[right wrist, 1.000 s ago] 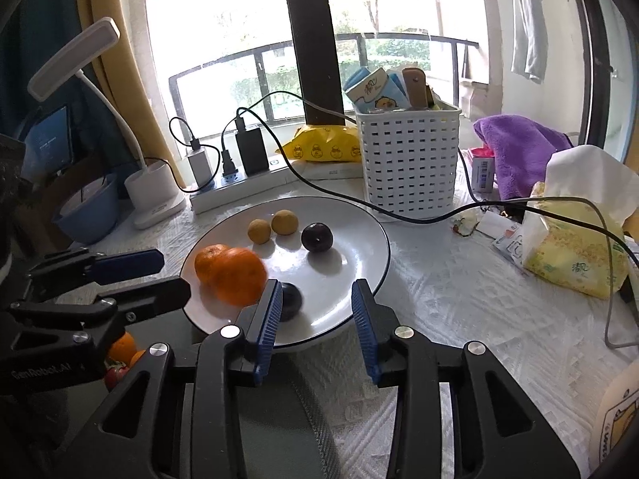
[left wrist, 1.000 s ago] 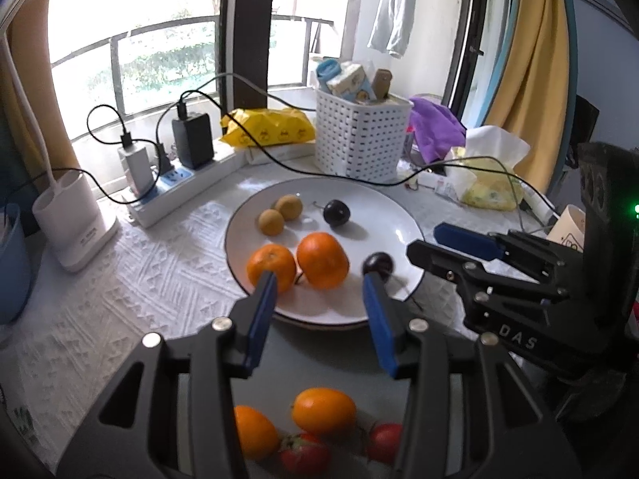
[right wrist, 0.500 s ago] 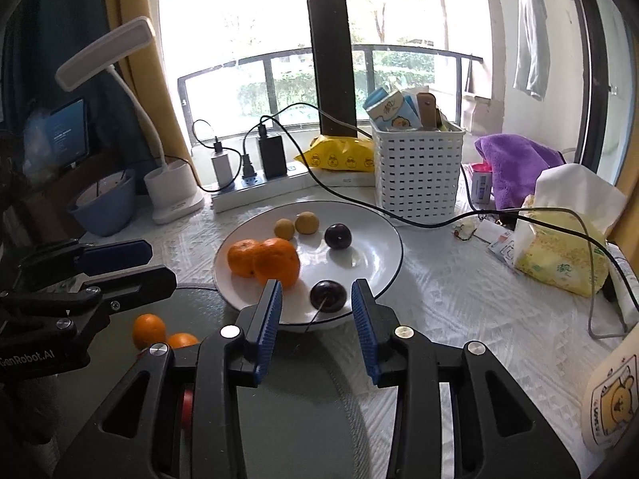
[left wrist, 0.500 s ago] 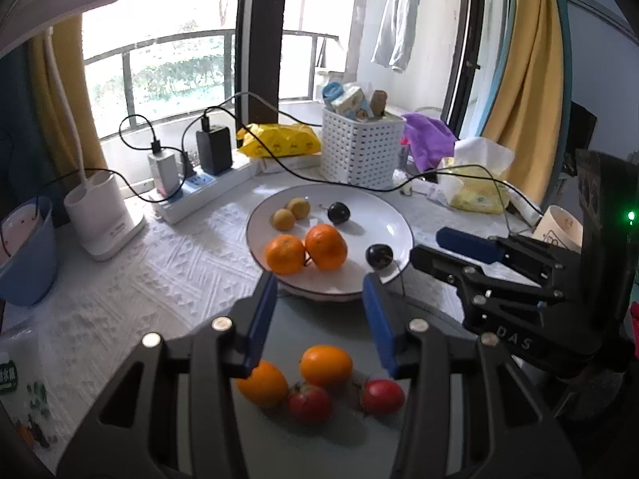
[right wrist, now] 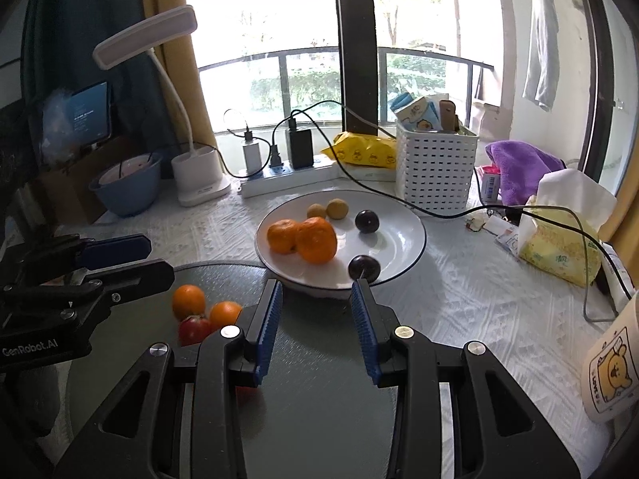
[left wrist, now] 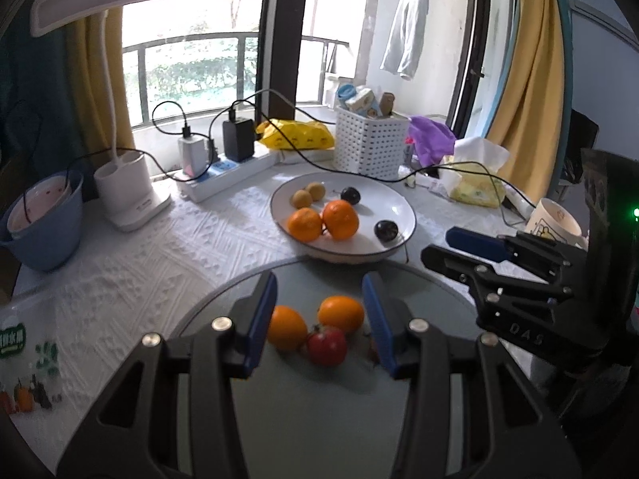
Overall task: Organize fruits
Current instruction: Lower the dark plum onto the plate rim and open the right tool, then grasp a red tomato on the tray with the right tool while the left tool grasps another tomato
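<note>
A white plate (left wrist: 405, 215) (right wrist: 417, 235) holds two oranges (left wrist: 340, 218) (right wrist: 316, 239), two small yellow fruits (left wrist: 301, 198) (right wrist: 337, 208) and two dark plums (left wrist: 386, 230) (right wrist: 363, 266). In front of it lies a round grey mat (left wrist: 319, 399) (right wrist: 319, 407) with two oranges (left wrist: 340, 313) (right wrist: 188, 301) and a red fruit (left wrist: 326, 345) (right wrist: 194, 329). My left gripper (left wrist: 319, 319) (right wrist: 155, 257) hangs open above these mat fruits, holding nothing. My right gripper (right wrist: 317, 319) (left wrist: 437, 244) is open over the mat's far edge, just short of the plate, also holding nothing.
Behind the plate are a power strip with chargers (left wrist: 227, 177), a white basket (right wrist: 433, 167) and a yellow snack bag (left wrist: 295, 135). A black cable (right wrist: 447, 213) runs past the plate's back rim. A lamp base (left wrist: 127, 195) and blue bowl (left wrist: 44, 219) stand left, a tissue pack (right wrist: 559, 239) and mug (right wrist: 611, 367) right.
Both grippers have drawn back from the plate toward the near side. The plate now looks smaller and farther, and the grey mat with its fruits has come fully into view.
</note>
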The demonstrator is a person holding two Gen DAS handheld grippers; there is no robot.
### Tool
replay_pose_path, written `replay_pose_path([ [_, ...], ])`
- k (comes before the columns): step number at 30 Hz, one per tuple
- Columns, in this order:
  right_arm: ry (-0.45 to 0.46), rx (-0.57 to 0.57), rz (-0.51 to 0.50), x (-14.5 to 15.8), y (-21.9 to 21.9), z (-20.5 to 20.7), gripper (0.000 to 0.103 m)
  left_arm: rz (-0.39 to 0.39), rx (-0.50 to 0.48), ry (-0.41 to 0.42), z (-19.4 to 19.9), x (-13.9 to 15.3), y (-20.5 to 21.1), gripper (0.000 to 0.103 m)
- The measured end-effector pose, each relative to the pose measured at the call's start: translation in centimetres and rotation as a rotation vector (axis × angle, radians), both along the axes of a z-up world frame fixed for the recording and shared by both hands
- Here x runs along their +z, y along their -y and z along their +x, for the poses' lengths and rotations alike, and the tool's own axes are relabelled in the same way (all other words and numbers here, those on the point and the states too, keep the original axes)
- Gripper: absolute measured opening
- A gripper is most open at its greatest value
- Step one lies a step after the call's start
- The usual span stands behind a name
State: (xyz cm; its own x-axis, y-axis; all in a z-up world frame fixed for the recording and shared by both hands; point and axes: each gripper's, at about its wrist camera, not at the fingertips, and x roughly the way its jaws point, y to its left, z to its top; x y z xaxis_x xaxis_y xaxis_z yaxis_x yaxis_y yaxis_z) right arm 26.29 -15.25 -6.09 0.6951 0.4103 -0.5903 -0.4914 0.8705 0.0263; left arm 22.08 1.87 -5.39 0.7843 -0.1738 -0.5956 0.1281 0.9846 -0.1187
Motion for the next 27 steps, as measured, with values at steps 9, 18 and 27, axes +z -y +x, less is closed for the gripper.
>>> replay_pose_path([
  [9,-0.033,0.024,-0.008,-0.6,-1.0,-1.7,0.038,-0.02,0.018,-0.011,-2.2,-1.3,-1.4,0.046],
  [18,-0.084,0.066,-0.051,-1.9,-3.3,-2.7,0.038,0.006,0.05,-0.006,-3.8,-2.6,-2.4,0.046],
  [27,-0.135,0.059,-0.096,-3.2,-4.3,-2.8,0.038,-0.009,0.058,-0.014,-4.4,-3.3,-3.0,0.046],
])
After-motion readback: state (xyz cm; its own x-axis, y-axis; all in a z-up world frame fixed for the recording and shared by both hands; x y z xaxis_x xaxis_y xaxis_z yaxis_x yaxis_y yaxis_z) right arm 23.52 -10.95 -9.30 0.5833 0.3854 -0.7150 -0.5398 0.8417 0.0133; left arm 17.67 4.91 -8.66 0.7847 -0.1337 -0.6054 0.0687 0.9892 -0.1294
